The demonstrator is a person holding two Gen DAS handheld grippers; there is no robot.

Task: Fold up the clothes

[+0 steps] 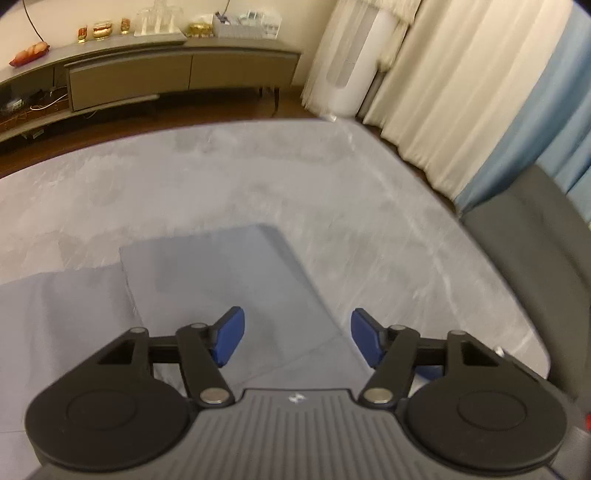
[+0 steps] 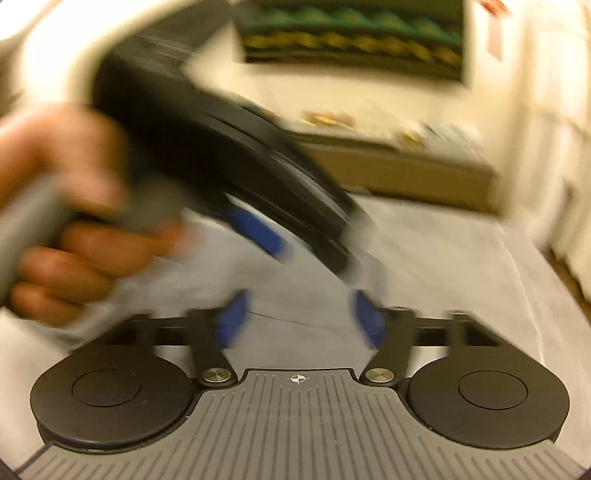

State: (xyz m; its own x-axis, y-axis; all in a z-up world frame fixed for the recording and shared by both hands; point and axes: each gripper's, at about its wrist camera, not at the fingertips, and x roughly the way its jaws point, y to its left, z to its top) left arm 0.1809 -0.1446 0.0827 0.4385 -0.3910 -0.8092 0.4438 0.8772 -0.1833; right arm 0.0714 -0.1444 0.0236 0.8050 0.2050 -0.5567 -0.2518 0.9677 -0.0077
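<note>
We see the left gripper (image 1: 297, 338) with its 2 blue fingers (image 1: 231, 334) spread wide and nothing between them. It hangs above a grey-blue folded garment (image 1: 218, 273), which lies flat on a pale grey bed surface (image 1: 369, 221). The garment shows a smaller folded panel stacked on a wider layer that runs off toward the lower left of the view. Beyond the bed edge we see a long low cabinet (image 1: 177, 74) carrying small ornaments, cream curtains (image 1: 461, 92) with a blue one beside them, and a dark grey chair back (image 1: 535, 240) at the right.

The right wrist view is heavily blurred. The right gripper (image 2: 297, 317) has its fingers (image 2: 232, 317) spread wide and empty, over pale cloth (image 2: 295, 295) on the bed. In front of it we see the person's left hand (image 2: 66, 229) wrapped around the grey handle of the other gripper, whose black body crosses the view diagonally. The cloth under that hand appears bunched, though the blur prevents confirmation. A framed picture (image 2: 351, 33) hangs on the far wall.
</note>
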